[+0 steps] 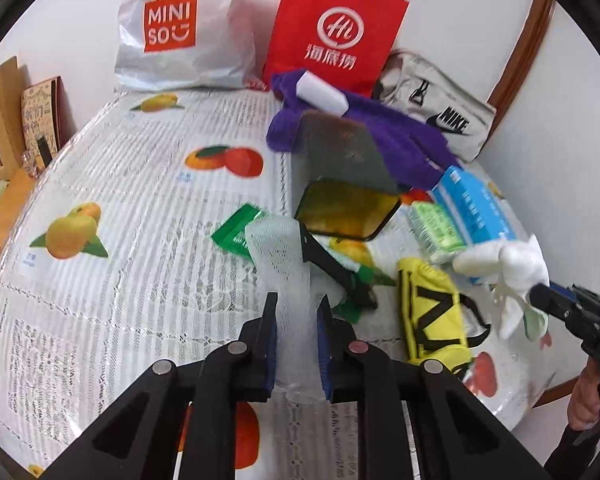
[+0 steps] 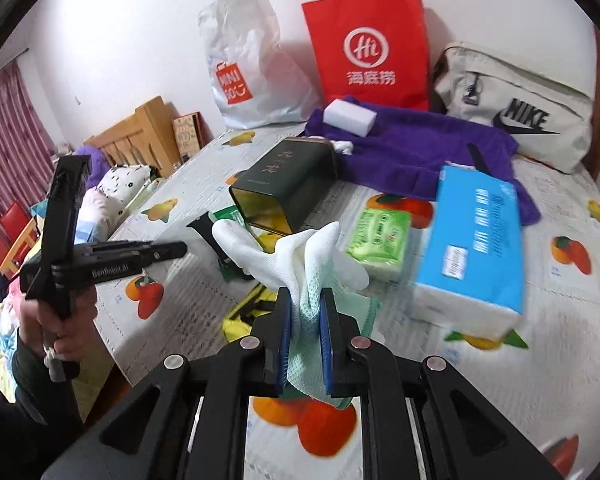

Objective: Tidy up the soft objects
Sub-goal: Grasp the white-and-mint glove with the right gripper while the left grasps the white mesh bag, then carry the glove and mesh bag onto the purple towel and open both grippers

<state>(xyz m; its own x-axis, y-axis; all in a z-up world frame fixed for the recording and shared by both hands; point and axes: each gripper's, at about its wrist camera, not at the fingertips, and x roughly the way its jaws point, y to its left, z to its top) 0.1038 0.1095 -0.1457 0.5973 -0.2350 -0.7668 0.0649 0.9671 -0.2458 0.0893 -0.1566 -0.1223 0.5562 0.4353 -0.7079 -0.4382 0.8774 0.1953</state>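
Note:
My left gripper (image 1: 297, 303) is shut on a white foam net sleeve (image 1: 281, 254) and holds it above the table. My right gripper (image 2: 305, 300) is shut on a white and pale green glove (image 2: 300, 258), lifted over the table; the glove also shows in the left wrist view (image 1: 512, 268). A dark green tin (image 2: 290, 184) lies on its side with its open mouth toward me. A purple towel (image 2: 412, 152) with a white sponge block (image 2: 350, 117) on it lies at the back. A yellow pouch (image 1: 434, 308) lies near the table's right edge.
A blue tissue pack (image 2: 474, 240) and a green tissue pack (image 2: 380, 240) lie to the right of the tin. A Miniso bag (image 2: 248, 68), a red paper bag (image 2: 368, 48) and a Nike bag (image 2: 516, 108) stand along the back wall. A green packet (image 1: 238, 232) lies mid-table.

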